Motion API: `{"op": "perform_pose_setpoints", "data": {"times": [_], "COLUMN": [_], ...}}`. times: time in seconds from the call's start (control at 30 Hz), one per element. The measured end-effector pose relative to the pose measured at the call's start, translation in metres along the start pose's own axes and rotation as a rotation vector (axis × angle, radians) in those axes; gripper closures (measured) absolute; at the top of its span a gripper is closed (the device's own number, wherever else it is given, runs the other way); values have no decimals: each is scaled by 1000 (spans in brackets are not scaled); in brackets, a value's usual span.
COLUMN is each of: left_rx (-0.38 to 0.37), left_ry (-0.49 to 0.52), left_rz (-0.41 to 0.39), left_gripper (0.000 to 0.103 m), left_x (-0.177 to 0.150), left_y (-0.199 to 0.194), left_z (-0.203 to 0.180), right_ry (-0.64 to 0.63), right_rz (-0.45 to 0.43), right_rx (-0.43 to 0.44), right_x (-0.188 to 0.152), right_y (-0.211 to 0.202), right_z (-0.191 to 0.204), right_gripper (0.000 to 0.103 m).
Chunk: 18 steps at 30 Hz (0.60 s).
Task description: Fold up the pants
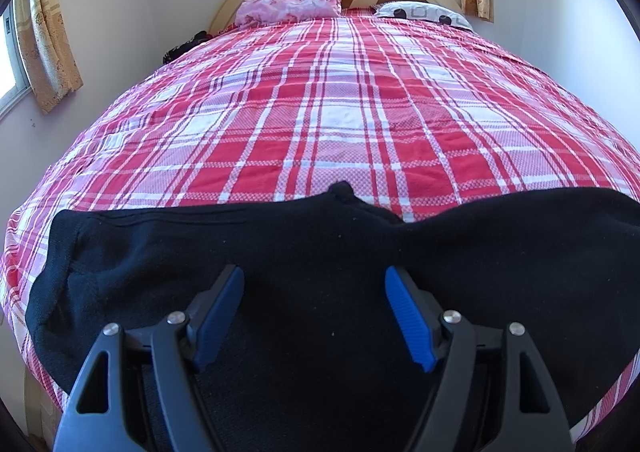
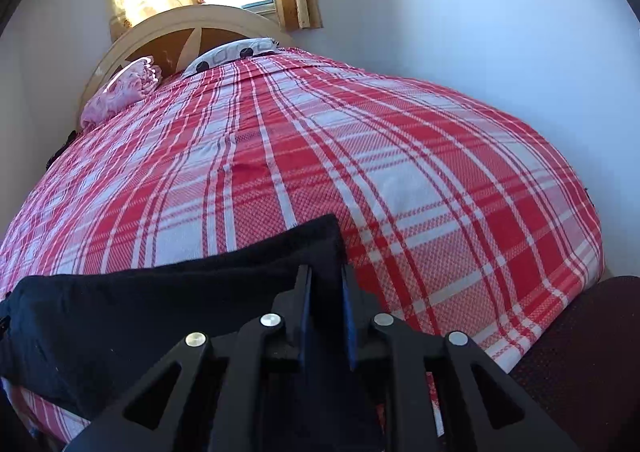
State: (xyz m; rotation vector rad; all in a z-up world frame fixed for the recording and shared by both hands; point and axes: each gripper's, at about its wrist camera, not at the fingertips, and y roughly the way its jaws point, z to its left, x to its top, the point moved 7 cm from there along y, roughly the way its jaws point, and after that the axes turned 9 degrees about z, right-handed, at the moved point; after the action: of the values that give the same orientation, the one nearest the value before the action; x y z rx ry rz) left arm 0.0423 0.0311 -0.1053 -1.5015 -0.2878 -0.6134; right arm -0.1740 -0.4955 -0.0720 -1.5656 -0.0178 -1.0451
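Early stage, apparently: black pants spread across lower frame on plaid bed. Left gripper spread apart, empty; right gripper clamped on pants edge. Folds remaining.

Pants cut off at the near edge, lower part hidden behind the left hand-held gripper. Dark item far left of the bed: too small to identify.

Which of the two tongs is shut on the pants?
The right tongs: their blue pads pinch a corner of the black pants. The left tongs hover wide open over the cloth, gripping nothing.
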Motion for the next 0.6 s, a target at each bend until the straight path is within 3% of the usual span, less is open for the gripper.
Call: {"op": "perform_pose_setpoints", "data": {"times": [0.17,0.4,0.6], "left_rx": [8,12,11], "left_ry": [0,-4,-4], "left_rz": [-1,2,2], "left_gripper": [25,24,24], "left_x": [0,1,1], "left_y": [0,0,1], "left_z": [0,-1,-1], "right_ry": [4,-54,-45], "right_rz": [-44,-22,-31], "right_rx": [6,-1,-26], "right_x": [5,11,11], "right_y": [-6,3,-4], "right_z": [-1,5,3], "right_gripper": [82,82,100]}}
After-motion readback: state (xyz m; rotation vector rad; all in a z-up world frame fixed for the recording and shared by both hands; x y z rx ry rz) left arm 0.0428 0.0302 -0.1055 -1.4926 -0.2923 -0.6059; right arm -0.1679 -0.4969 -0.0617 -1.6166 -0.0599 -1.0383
